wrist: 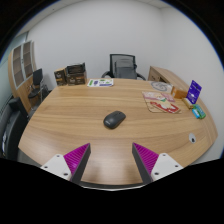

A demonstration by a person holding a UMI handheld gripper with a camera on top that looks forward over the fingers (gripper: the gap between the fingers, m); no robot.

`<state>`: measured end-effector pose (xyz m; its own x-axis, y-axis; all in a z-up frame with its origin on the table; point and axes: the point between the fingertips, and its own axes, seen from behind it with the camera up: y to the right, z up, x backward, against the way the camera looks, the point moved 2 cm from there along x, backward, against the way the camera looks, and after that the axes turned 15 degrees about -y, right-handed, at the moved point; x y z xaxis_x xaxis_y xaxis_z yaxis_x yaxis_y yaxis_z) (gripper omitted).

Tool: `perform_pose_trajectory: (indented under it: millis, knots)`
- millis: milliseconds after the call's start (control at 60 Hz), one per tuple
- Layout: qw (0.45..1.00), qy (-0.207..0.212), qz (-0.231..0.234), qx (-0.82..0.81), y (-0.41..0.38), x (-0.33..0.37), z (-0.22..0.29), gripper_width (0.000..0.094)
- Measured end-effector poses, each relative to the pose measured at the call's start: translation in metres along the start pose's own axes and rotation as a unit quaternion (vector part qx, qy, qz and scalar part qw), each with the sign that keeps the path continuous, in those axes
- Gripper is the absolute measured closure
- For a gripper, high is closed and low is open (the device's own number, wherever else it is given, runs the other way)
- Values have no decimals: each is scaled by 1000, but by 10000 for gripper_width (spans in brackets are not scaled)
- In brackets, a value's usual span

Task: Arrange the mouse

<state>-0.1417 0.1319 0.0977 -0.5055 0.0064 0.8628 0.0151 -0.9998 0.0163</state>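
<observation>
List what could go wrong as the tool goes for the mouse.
The tool is open, well short of the dark grey rounded computer mouse on the wooden table. Its smooth curved shell may slip from the fingers. A push may slide it towards the flat pink papers beyond.

One mouse (114, 119), one table (70, 125), one chair (123, 66).
</observation>
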Motion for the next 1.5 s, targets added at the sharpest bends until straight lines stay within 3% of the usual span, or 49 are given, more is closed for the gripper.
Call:
perform_pose_trajectory:
  millis: [600, 1183, 1400, 1500]
  knots:
    - [999, -21, -26, -3, 2, -138, 67, 65]
    - [1000, -29, -10, 8, -8, -184, 115, 61]
    - [999, -32, -2, 8, -14, -191, 124, 120]
    - [999, -32, -2, 12, -15, -192, 126, 203]
